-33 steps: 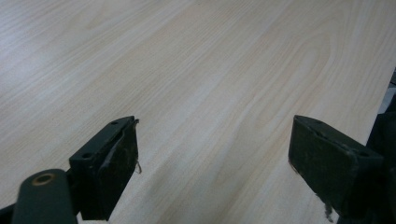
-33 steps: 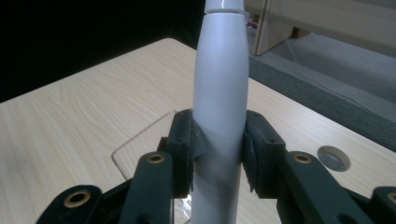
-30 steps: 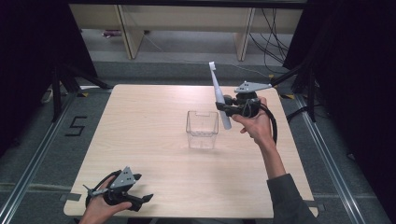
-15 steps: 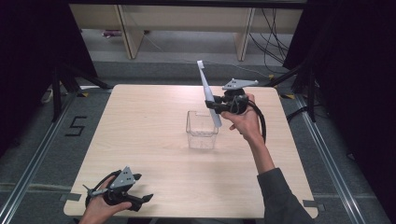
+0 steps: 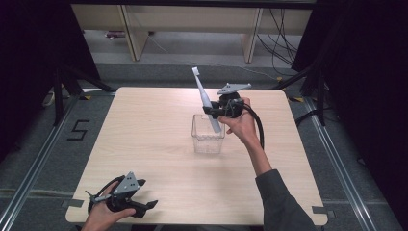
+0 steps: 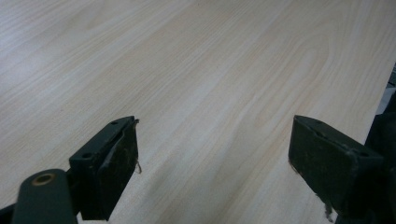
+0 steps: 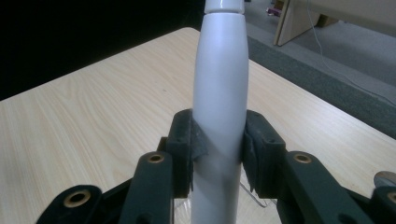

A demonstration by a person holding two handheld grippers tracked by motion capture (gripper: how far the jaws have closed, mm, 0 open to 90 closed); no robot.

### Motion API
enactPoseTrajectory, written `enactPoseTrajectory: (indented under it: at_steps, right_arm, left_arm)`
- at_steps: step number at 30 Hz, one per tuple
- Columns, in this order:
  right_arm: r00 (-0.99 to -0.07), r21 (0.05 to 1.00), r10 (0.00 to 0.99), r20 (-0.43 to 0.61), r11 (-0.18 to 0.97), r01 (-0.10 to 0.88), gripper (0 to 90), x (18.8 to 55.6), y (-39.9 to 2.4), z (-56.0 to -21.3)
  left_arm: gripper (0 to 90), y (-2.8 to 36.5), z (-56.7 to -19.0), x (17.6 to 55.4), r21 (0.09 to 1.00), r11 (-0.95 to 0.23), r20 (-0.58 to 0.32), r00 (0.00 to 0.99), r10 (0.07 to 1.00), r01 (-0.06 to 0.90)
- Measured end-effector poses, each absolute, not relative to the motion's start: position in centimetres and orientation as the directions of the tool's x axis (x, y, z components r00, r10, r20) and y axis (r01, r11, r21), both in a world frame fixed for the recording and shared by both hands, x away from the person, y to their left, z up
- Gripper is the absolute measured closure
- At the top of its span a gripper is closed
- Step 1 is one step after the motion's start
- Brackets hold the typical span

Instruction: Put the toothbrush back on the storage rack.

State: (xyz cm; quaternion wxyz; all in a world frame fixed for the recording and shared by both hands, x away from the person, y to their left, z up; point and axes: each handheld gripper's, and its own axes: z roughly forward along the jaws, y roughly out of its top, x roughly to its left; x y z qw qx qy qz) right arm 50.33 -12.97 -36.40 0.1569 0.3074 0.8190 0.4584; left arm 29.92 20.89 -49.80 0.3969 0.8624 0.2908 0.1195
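Note:
A white electric toothbrush (image 5: 206,100) is clamped at its thick handle (image 7: 219,107) by my right gripper (image 5: 215,110), whose jaws press on both sides of it. The toothbrush leans, brush head up and to the left, with its lower end just above or inside the rim of a clear plastic container (image 5: 208,136) in the middle of the wooden table (image 5: 144,130). My left gripper (image 5: 144,208) rests near the table's front left corner, jaws wide apart over bare wood, nothing between its fingers (image 6: 109,163).
Wooden shelving legs (image 5: 132,33) and loose cables (image 5: 284,29) lie on the floor beyond the table's far edge. A floor marker with the digit 5 (image 5: 77,130) sits left of the table. Dark stands flank both sides.
My right gripper has carried the toothbrush leftward and slightly down, from right of the container to over its far right rim. The left gripper has stayed put.

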Motion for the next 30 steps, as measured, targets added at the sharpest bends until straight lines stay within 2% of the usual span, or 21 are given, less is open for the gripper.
enactPoseTrajectory:
  at_steps: [9, 11, 13, 18, 19, 21, 30]
  right_arm:
    - [-0.755, 0.828, 0.655, 0.029, 0.407, 0.385, 66.9, 50.6, -12.4, -37.3]
    - [-0.761, 0.834, 0.649, 0.01, 0.415, 0.364, 66.9, 50.8, -12.4, -37.7]
    - [-0.753, 0.816, 0.657, 0.034, 0.417, 0.4, 66.9, 50.7, -12.3, -38.1]
    - [-0.755, 0.812, 0.656, 0.014, 0.433, 0.392, 66.9, 50.9, -12.3, -38.9]
    - [-0.753, 0.799, 0.657, 0.032, 0.437, 0.414, 66.9, 50.8, -12.2, -38.9]
    - [-0.757, 0.805, 0.653, 0.009, 0.444, 0.393, 66.9, 50.9, -12.2, -39.2]
    - [-0.751, 0.776, 0.66, 0.033, 0.456, 0.435, 66.9, 51.0, -11.7, -40.4]
  left_arm:
    - [15.4, 20.9, -49.8, 29.8, 0.754, -0.512, -0.026, 0.797, 0.603, 0.412]
    - [15.4, 20.9, -49.7, 29.8, 0.756, -0.508, -0.028, 0.796, 0.605, 0.413]
    - [15.4, 20.9, -49.8, 29.9, 0.755, -0.511, -0.027, 0.798, 0.602, 0.411]
    - [15.4, 20.9, -49.8, 29.9, 0.757, -0.509, -0.029, 0.798, 0.602, 0.411]
    - [15.4, 20.9, -49.8, 29.9, 0.754, -0.512, -0.029, 0.799, 0.601, 0.412]
    - [15.4, 20.9, -49.7, 29.8, 0.754, -0.512, -0.026, 0.797, 0.603, 0.412]
    - [15.4, 20.9, -49.8, 29.8, 0.753, -0.511, -0.028, 0.796, 0.605, 0.414]
